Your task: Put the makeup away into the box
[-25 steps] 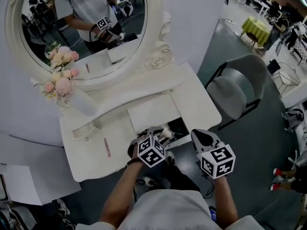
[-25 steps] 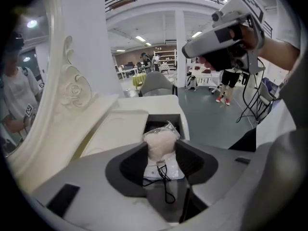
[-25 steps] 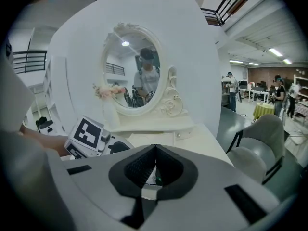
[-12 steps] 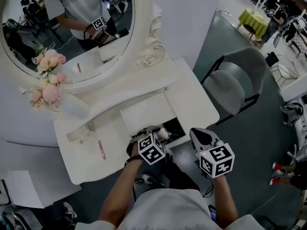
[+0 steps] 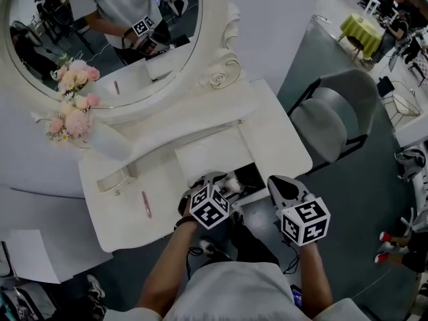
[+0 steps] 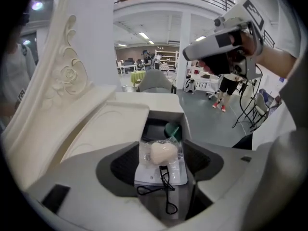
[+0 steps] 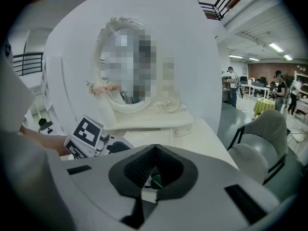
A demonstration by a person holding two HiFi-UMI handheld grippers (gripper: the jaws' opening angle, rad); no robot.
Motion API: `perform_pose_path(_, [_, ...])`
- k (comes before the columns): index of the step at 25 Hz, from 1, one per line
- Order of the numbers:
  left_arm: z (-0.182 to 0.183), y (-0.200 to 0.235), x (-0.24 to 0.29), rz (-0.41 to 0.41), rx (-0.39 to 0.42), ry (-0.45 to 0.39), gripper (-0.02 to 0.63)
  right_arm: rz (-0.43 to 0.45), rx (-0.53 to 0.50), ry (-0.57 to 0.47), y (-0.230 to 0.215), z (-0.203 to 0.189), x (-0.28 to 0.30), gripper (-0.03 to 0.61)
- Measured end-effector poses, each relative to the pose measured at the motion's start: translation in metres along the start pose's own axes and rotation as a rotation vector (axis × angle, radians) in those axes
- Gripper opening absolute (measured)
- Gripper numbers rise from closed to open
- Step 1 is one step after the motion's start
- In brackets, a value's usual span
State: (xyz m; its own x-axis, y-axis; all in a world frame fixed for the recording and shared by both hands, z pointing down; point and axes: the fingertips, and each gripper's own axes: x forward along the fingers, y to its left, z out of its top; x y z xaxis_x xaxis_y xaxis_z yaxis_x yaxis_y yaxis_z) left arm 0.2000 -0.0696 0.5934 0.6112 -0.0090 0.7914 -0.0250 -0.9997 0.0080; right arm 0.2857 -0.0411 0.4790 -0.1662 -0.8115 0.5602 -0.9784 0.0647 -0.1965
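Observation:
The box (image 6: 166, 115) is an open white drawer-like box at the front of the dressing table (image 5: 281, 146). In it lie a beige makeup sponge in a clear packet (image 6: 162, 153), a black eyelash curler (image 6: 163, 189) and a green item (image 6: 173, 129). My left gripper (image 6: 162, 152) hovers over the box (image 5: 251, 174); its jaws have just been opening and stand wide, with the sponge packet lying between the pads and untouched by them. Just right of the box, my right gripper (image 5: 282, 188) is shut and empty (image 7: 155, 150). A pink makeup pencil (image 5: 146, 204) lies on the tabletop to the left.
A large oval mirror (image 5: 100, 39) and a vase of pink flowers (image 5: 70, 105) stand at the back of the table. A small white tray (image 5: 114, 180) sits at the left. A grey chair (image 5: 331, 122) is on the right.
Both grippers stay where they were over and beside the open box. Only the head camera's framing has shifted a little.

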Motion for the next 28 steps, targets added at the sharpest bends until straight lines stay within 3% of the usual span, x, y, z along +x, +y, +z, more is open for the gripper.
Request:
perform_pose_path(3, [0.007, 0.010, -0.023, 0.065, -0.020, -0.080, 0.303, 0.019, -0.014, 0.001, 0.012, 0.003, 0.004, 0.000])
perform_pose_path(5, [0.007, 0.023, -0.044, 0.144, -0.038, -0.136, 0.211, 0.045, -0.031, 0.004, 0.022, 0.007, 0.010, 0.000])
perform_pose_path(6, [0.004, 0.029, -0.055, 0.183, -0.054, -0.157, 0.199, 0.061, -0.043, 0.007, 0.028, 0.009, 0.014, 0.000])
perform_pose_path(12, [-0.044, 0.075, -0.123, 0.410, -0.226, -0.219, 0.190, 0.162, -0.111, 0.018, 0.076, 0.024, 0.041, 0.000])
perform_pose_path(18, [-0.128, 0.099, -0.173, 0.576, -0.468, -0.183, 0.190, 0.286, -0.192, 0.052, 0.131, 0.034, 0.076, 0.000])
perform_pose_path(28, [-0.234, 0.095, -0.196, 0.670, -0.732, -0.088, 0.190, 0.447, -0.290, 0.120, 0.203, 0.032, 0.124, 0.000])
